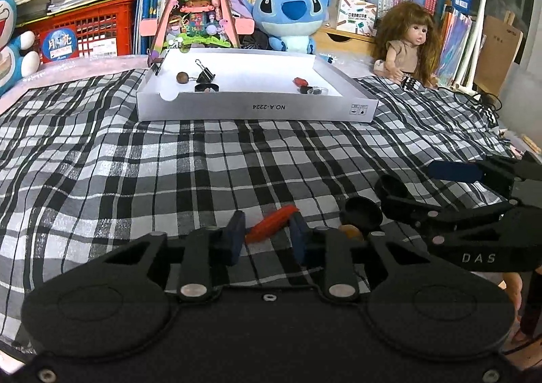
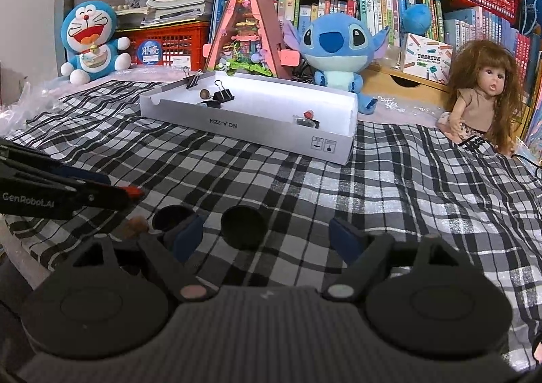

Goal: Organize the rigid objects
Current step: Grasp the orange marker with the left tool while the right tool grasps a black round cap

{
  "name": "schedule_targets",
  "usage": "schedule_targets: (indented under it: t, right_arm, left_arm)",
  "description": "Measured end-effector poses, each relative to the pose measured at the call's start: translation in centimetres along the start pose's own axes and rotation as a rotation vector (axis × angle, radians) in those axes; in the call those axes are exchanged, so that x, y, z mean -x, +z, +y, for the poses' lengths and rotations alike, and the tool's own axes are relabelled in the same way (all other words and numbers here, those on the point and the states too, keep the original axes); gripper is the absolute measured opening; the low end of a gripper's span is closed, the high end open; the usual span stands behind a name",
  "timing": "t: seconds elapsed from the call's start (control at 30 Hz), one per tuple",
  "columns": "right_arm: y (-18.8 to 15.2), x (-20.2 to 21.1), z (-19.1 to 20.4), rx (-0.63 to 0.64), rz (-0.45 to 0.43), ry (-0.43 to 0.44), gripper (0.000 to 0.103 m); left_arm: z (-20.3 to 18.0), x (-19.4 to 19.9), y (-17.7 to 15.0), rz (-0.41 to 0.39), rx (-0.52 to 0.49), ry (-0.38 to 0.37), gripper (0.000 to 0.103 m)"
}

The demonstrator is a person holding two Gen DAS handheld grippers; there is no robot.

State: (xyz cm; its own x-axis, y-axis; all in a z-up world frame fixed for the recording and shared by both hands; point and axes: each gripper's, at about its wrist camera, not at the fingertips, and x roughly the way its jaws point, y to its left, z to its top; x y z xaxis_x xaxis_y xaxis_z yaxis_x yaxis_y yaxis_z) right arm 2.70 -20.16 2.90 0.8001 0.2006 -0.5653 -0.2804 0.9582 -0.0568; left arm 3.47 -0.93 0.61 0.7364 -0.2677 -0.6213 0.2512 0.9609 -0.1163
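Observation:
A red oblong object lies on the checked cloth between the fingers of my left gripper; the jaws stand close on either side of it, contact unclear. Two black round caps and a brown nut lie just right of it. My right gripper is open, with one black cap between its fingers and the other cap by the left finger. The white box tray at the back holds a binder clip, a nut and small pieces.
A Stitch plush, a triangular model house, a doll and a Doraemon plush stand behind the tray, before bookshelves and red crates. A black cable lies at the right.

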Motion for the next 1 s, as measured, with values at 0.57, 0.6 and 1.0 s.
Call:
schedule_targets:
  t: [0.57, 0.6, 1.0]
  right_arm:
    - [-0.2, -0.3, 0.5, 0.022, 0.004, 0.02, 0.087]
    - [-0.2, -0.3, 0.5, 0.024, 0.004, 0.02, 0.087]
    - [0.0, -0.4, 0.4, 0.024, 0.002, 0.009, 0.085]
  left_arm:
    - [1.8, 0.4, 0.1, -0.002, -0.044, 0.098, 0.025]
    - [1.9, 0.4, 0.1, -0.002, -0.041, 0.11, 0.026]
    - [3.8, 0.2, 0.8, -0.009, 0.068, 0.224, 0.037]
